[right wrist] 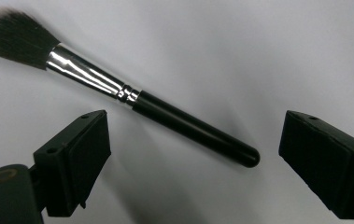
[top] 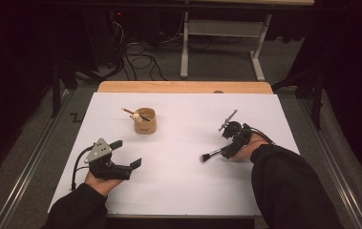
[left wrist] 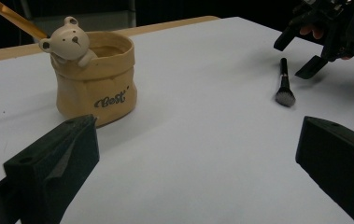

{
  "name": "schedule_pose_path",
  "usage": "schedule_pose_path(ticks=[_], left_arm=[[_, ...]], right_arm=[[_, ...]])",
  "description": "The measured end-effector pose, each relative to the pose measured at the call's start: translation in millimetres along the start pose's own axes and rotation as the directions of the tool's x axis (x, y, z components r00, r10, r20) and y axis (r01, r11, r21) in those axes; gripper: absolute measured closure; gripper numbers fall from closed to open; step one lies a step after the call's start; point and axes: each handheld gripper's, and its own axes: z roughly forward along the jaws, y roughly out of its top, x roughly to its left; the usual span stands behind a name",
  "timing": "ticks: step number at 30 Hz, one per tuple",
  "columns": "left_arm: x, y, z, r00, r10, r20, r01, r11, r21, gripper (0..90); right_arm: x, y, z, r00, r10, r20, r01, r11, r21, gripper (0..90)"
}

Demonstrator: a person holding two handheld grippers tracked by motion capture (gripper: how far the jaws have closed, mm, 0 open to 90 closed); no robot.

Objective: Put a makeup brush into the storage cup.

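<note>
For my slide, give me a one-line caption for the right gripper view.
Open black jaws flank a black-handled, silver-ferruled makeup brush lying on the white table.

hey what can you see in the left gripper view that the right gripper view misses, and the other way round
The left gripper view takes in the tan bear pot marked "Best", with an orange stick rising from it, and, farther off, the right claw hanging open just past the makeup brush.

The right gripper view gives the brush close up: dark bristles, a shiny silver ferrule and a black handle lying flat and slantwise between that claw's open jaws, untouched by either.

Both show the brush and the white table.
</note>
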Motion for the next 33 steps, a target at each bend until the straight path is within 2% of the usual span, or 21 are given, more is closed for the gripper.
schedule_pose_path(ticks=[10,19,28,33], left_arm=[[0.2,-0.4,0.8,0.9999,0.001,0.010,-0.001,1.0000,0.008,0.4],[0.0,-0.6,1.3,0.9999,-0.001,0.013,0.001,0.9999,0.011,0.4],[-0.3,-0.7,1.7,0.9999,0.002,0.016,-0.002,0.9999,0.016,0.4],[-0.4,-0.9,1.8,0.9998,0.002,0.019,-0.003,0.9998,0.019,0.4]], right_arm=[[-0.1,5.1,5.9,0.9985,-0.048,-0.028,0.048,0.999,0.005,16.0],[4.7,7.5,11.2,0.9965,-0.063,-0.055,0.064,0.998,0.018,18.4],[4.2,6.8,9.7,0.9926,-0.059,-0.106,0.062,0.998,0.019,33.1],[3.4,6.1,9.2,0.9910,-0.053,-0.123,0.055,0.998,0.016,38.1]])
